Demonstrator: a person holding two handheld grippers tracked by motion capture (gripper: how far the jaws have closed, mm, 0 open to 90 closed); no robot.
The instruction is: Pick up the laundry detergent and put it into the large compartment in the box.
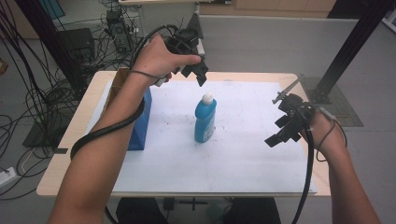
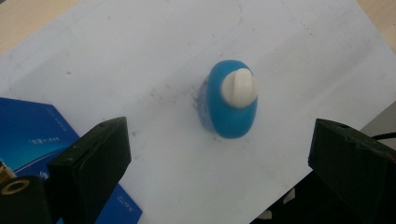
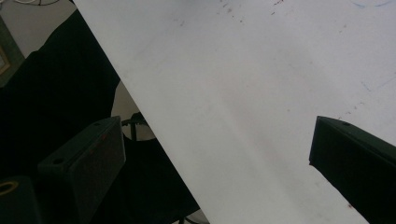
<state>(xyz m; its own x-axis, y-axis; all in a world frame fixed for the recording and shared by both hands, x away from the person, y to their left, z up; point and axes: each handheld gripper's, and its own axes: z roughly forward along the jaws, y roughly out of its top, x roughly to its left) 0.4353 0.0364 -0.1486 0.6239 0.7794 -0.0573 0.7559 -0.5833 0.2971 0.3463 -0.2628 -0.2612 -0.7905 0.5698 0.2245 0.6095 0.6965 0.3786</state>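
Left gripper hangs over the blue bottle, ready to come down

Near the person, at about 4 o'clock from the bottle, the right gripper waits off to the side with its jaws wide apart, holding nothing. The blue bottle stands up in the middle of the white sheet. The blue box sits at 9 o'clock, near but not touching. Farther off, at 12 o'clock, the left gripper hovers above the white cap, jaws apart, likely to grab it.
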